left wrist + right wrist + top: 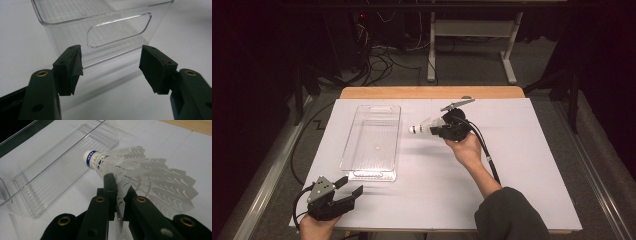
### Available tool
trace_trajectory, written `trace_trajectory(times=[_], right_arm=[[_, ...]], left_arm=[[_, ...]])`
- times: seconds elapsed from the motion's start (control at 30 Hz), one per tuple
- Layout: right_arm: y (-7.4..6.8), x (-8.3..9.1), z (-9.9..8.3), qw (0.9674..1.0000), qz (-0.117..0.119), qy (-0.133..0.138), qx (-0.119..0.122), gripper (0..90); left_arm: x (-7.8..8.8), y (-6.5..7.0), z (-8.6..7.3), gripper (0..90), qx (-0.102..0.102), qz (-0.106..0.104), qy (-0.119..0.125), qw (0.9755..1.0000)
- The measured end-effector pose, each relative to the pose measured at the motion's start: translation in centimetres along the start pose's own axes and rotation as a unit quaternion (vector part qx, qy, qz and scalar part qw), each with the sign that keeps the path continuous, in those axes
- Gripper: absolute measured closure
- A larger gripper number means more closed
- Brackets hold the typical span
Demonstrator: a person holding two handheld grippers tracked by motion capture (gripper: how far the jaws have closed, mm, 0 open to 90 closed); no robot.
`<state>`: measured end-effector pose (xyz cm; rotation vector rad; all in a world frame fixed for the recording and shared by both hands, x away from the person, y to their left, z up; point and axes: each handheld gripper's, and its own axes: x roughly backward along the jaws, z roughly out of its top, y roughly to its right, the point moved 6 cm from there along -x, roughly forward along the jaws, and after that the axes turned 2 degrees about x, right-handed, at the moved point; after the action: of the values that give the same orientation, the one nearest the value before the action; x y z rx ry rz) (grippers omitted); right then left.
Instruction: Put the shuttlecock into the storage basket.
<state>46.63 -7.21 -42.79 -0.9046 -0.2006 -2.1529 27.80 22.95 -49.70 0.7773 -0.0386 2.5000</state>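
A white shuttlecock (422,127) with a blue-banded cork hangs above the white table, cork pointing left toward a clear plastic tray (373,141). My right gripper (438,129) is shut on its feather skirt; in the right gripper view the shuttlecock (120,165) has its feathers pinched flat between the two black jaws of the gripper (119,190), and the tray (62,165) lies beyond. My left gripper (349,187) rests open at the table's near left corner, just in front of the tray's near end. Its fingers (71,67) stand wide apart facing the tray's handle cutout (118,30).
The tray holds nothing. The white table cover (522,165) stretches wide to the right of my right hand. A wooden edge (432,92) runs along the far side. Cables and a desk frame (507,50) stand on the floor beyond.
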Motion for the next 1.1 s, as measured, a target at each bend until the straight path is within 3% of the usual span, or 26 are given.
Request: trace_trajectory(times=[0.57,1.1], right_arm=[[0.0,0.0,0.2,1.0,0.002,-0.001,0.0,88.4],[-0.8,-0.1,1.3,1.0,0.003,0.001,0.007,88.5]], left_arm=[[-0.2,0.0,0.0,35.7,0.0,-0.001,-0.003,1.0],[-0.2,0.0,0.0,35.7,-0.003,-0.002,-0.004,1.0]])
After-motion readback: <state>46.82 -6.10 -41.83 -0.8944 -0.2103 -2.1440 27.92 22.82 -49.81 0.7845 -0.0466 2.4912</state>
